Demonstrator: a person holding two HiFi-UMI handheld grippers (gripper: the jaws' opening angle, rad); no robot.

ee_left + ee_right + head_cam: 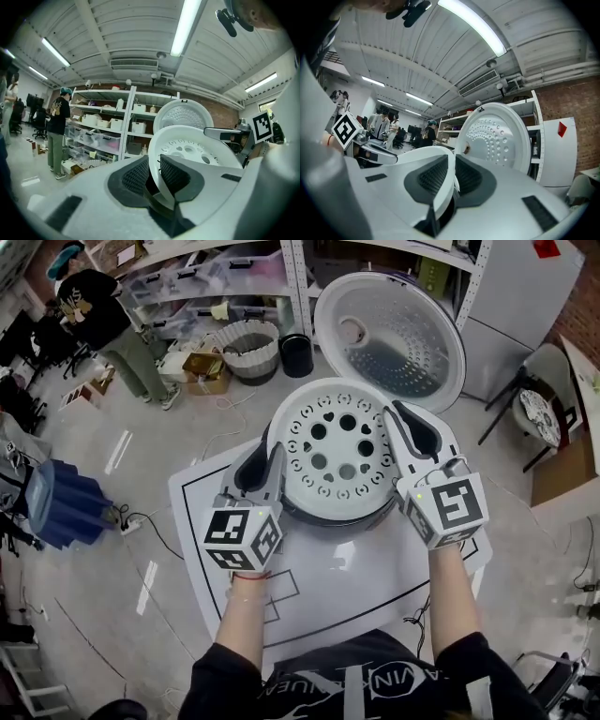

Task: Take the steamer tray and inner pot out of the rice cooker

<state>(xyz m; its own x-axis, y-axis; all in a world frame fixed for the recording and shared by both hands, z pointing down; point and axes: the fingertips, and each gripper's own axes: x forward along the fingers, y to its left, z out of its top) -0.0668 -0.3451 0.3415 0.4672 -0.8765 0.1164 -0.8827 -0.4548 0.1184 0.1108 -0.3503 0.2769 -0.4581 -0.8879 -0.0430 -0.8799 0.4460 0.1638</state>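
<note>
Clearly we are at the first lift of the job. The rice cooker point(323, 513) stands on the white worktop point(375, 589) with its lid point(389, 329) thrown fully back, so the way in is open. The steamer tray point(342, 448), white and pierced with round and heart-shaped holes, sits across the mouth of the cooker, and we hold it from both sides.

The left tongs point(267, 460) are narrowed on the tray's left rim: in the left gripper view the thin white edge runs between the two dark ribbed pads, and both pads press on it. The right tongs point(403, 426) do the same on the opposite rim, closed down on the edge with the open lid rising behind them. Both point roughly level, one on each side of the tray.

From above, the dark rim of the cooker shows under the near edge of the tray, so we judge the tray to be at most just raised; we cannot tell whether it has fully cleared the cooker. It has not been set down anywhere.

So the grip is made, and what is left is carrying the tray off to the worktop, then the inner pot, which lies hidden under the tray and has not been touched
</note>
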